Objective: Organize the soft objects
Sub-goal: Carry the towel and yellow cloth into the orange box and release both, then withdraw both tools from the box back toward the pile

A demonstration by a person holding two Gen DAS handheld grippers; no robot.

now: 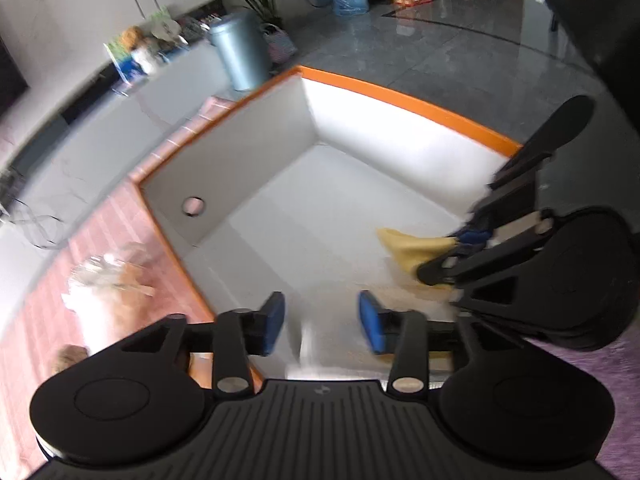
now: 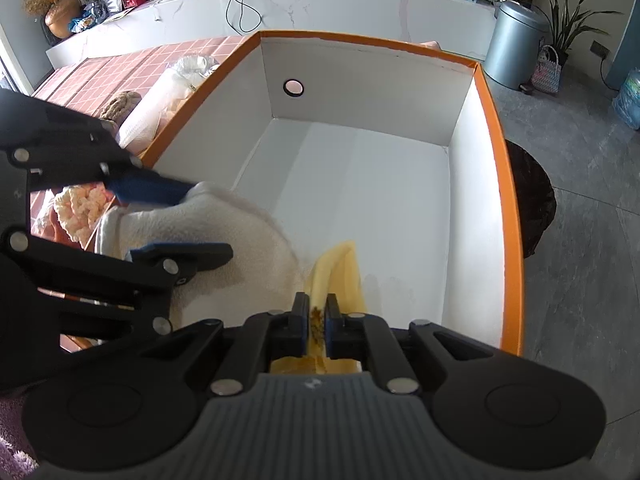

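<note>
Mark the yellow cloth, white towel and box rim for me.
yellow cloth [image 2: 340,268]: right wrist view, fold ahead of the claw.
white towel [image 2: 224,224]: right wrist view, top of the bundle.
box [image 2: 508,200]: right wrist view, orange right rim.

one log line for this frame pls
stage: lowering cloth into box | left gripper: jaws open, empty | right gripper: jaws shut on yellow cloth | white towel: draped inside box

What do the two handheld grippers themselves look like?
Both match: the left gripper and right gripper have matte black linkage fingers with blue pads, silver pivot pins, round black side discs and a ribbed dark grey base with a small logo.
</note>
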